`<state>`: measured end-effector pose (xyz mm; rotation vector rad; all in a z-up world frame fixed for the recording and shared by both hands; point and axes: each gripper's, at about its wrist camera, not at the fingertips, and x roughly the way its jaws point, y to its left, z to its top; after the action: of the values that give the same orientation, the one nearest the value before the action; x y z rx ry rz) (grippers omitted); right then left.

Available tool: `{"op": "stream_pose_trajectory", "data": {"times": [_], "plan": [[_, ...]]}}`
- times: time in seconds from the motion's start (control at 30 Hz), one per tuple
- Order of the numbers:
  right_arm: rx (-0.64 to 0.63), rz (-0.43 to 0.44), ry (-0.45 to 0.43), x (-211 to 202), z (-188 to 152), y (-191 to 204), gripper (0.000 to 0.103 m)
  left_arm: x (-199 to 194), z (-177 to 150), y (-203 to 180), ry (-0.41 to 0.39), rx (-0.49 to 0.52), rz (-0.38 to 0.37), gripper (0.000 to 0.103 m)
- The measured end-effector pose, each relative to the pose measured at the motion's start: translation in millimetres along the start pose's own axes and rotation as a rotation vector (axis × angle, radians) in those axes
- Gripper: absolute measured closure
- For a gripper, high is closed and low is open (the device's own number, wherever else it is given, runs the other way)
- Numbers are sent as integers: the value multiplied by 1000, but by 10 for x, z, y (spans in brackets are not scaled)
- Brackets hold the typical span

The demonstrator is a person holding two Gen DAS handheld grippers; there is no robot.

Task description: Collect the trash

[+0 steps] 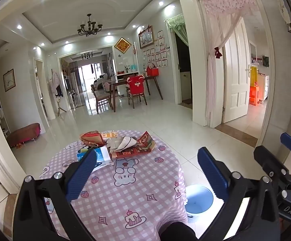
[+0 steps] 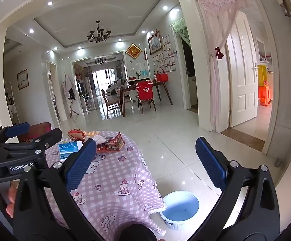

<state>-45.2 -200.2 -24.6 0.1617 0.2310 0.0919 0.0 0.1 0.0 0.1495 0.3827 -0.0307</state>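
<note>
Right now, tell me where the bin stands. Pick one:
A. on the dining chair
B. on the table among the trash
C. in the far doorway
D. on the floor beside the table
D: the bin sits on the tiled floor right next to the table, partly under the cloth's hanging edge, while the trash lies up on the tabletop.
</note>
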Motion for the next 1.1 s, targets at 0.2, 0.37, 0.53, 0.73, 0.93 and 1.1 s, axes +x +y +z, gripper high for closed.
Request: {"op": "stream_pose_trajectory", "data": {"times": [0.2,0.37,0.53,0.73,0.93,1.1], "plan": [[-4,-4,7,-1,-4,5,6,4,-4,0,6,1,-3,4],[-1,1,12,23,-24,-19,6,58,-30,-42,12,5,-9,4],[1,0,17,98,-116,-36,6,112,-32,-71,17,12,-13,4],[8,2,20,212,-208,-58,6,121,-42,-79,18,13,-11,4],[9,3,22,236,-224,-44,6,126,-44,-73,19,13,-12,4],[9,3,25,253,-237,-45,6,133,-42,-78,21,14,-11,4]]}}
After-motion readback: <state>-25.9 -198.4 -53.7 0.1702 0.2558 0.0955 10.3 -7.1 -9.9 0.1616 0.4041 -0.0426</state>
